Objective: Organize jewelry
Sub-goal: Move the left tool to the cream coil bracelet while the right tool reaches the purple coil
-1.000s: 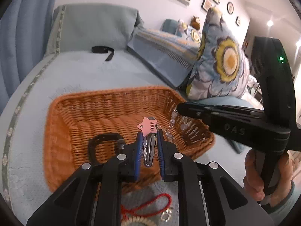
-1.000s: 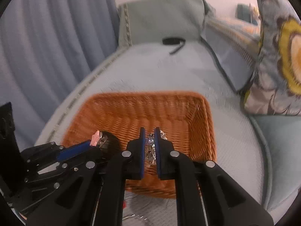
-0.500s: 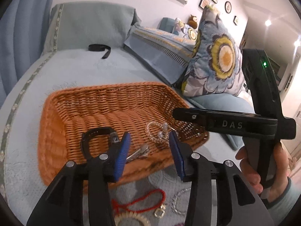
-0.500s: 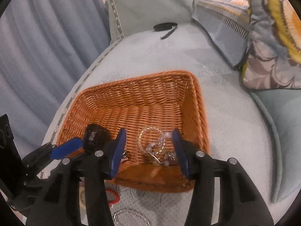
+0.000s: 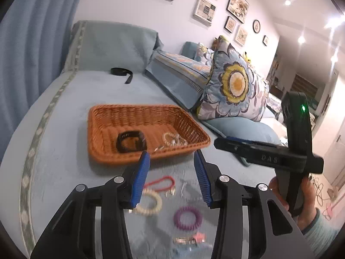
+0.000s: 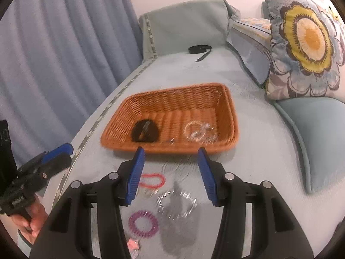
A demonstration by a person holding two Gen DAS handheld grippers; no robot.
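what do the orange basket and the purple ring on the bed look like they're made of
Basket: woven wicker or rattan, possibly a plastic imitation; the interlaced strands and ribbed walls show it, matte orange-brown.
Purple ring: likely soft plastic, a coiled hair tie; its ridged spiral outline and slightly translucent look suggest so, though blur leaves it open.

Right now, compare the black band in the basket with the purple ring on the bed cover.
The black band lies inside the wicker basket; the purple ring lies outside it on the bed cover, nearer the grippers. The black band is broad and smooth with a squarish outline; the purple ring is a thin, round, ribbed coil. The black band looks larger than the purple ring. Both are closed loops lying flat, and neither gripper touches them.
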